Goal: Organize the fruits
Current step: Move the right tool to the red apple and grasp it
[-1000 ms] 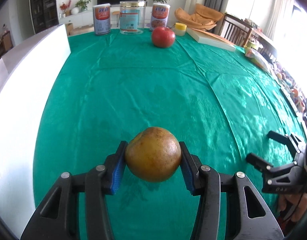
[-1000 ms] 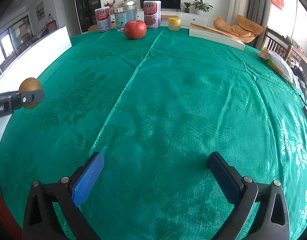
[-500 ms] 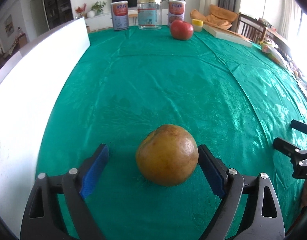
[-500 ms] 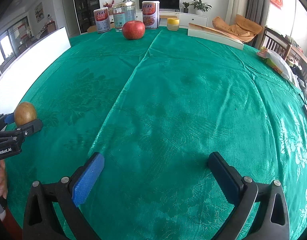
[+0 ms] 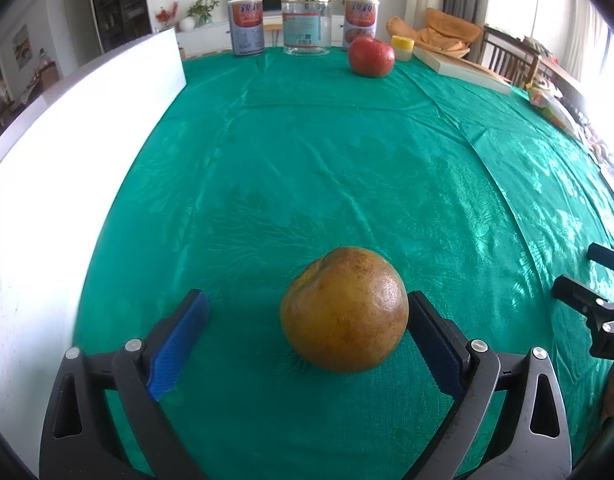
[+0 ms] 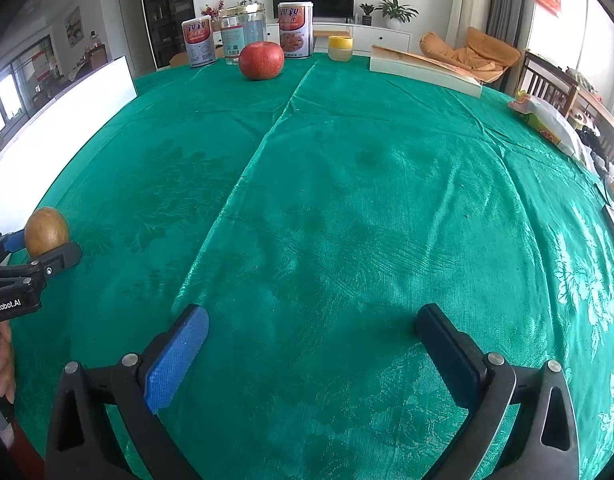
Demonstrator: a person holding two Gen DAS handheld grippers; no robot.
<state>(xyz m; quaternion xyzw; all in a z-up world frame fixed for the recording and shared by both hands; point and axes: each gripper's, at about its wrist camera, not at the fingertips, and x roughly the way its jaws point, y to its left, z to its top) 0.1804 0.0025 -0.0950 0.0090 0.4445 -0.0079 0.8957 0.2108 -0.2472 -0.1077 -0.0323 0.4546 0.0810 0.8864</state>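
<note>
A brown-yellow pear [image 5: 344, 310] rests on the green tablecloth between the fingers of my left gripper [image 5: 307, 340]. The gripper is open; the right pad touches or nearly touches the pear, the left pad stands well clear. The pear also shows at the far left of the right wrist view [image 6: 47, 232]. A red apple [image 5: 371, 56] sits at the far side of the table, also in the right wrist view [image 6: 261, 60]. My right gripper [image 6: 313, 346] is open and empty above the cloth.
Two printed tins [image 5: 247, 26] [image 5: 360, 16] and a clear jar [image 5: 306, 23] stand behind the apple. A small yellow cup [image 6: 340, 48] and a flat box [image 6: 425, 70] lie at the back right. A white board [image 5: 47, 152] lines the left edge.
My left gripper lowered the pear onto the cloth and opened, letting it go. Its jaws have since spread a little wider. The right gripper has stayed still.
</note>
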